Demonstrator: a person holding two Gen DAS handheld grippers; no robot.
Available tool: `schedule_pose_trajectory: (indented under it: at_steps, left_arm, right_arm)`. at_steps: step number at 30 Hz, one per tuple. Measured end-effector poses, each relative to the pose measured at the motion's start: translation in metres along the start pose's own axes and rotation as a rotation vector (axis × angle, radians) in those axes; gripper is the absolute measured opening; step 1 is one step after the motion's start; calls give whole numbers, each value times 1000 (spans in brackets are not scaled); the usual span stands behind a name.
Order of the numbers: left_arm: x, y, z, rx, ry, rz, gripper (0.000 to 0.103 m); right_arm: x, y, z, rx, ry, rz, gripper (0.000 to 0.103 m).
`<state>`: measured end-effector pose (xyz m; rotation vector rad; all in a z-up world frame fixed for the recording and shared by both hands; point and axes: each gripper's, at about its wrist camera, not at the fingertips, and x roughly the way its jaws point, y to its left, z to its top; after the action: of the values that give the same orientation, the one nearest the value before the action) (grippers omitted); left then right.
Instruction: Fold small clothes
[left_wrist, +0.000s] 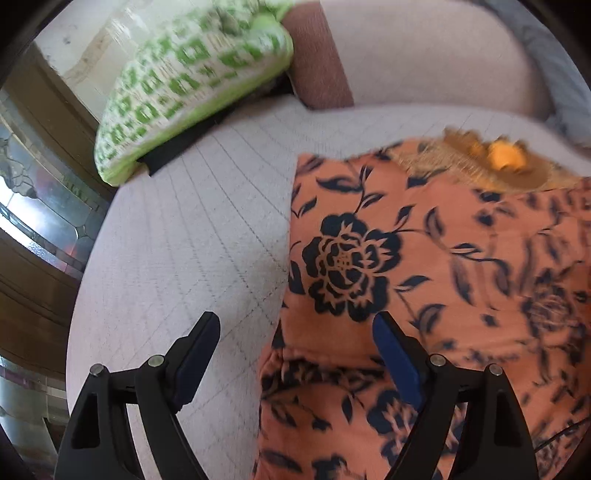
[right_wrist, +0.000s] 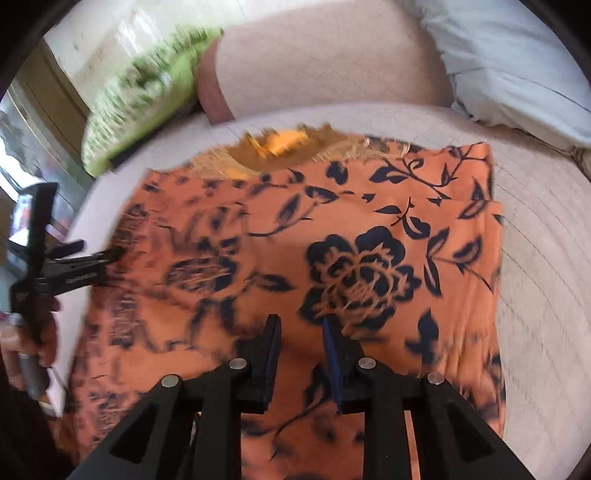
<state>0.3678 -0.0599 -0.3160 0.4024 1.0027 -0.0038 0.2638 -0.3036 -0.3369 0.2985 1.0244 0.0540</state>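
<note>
Orange floral garment (right_wrist: 332, 236) lies flat on a pale sofa seat (left_wrist: 184, 229). Left gripper (left_wrist: 295, 332) jaws gape wide over its edge, empty; right gripper (right_wrist: 301, 332) jaws stand slightly parted above it, gripping nothing.

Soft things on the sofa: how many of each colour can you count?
Orange, with dark flowers: 1, the orange cloth spread on the seat.
Mustard yellow: 1, the fringed piece at the cloth's far edge.
Green and white: 1, the green pillow.
Pale blue-grey: 1, the grey pillow.
Total: 4
</note>
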Motion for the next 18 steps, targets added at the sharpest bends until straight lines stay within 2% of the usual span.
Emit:
schedule_pose_trajectory:
  at_steps: [4, 8, 13, 18]
  left_arm:
    - [-58, 2, -32, -36, -109, -4, 85]
    - [-105, 8, -62, -72, -156, -40, 86]
    - [-164, 18, -109, -116, -204, -107, 90]
    - [-214, 23, -137, -112, -269, -98, 90]
  right_arm:
    - [-50, 16, -36, -26, -103, -17, 26]
    - [-107, 34, -65, -53, -179, -15, 26]
    - [-157, 52, -91, -122, -220, -32, 26]
    - [-197, 67, -112, -155, -282, 1, 26]
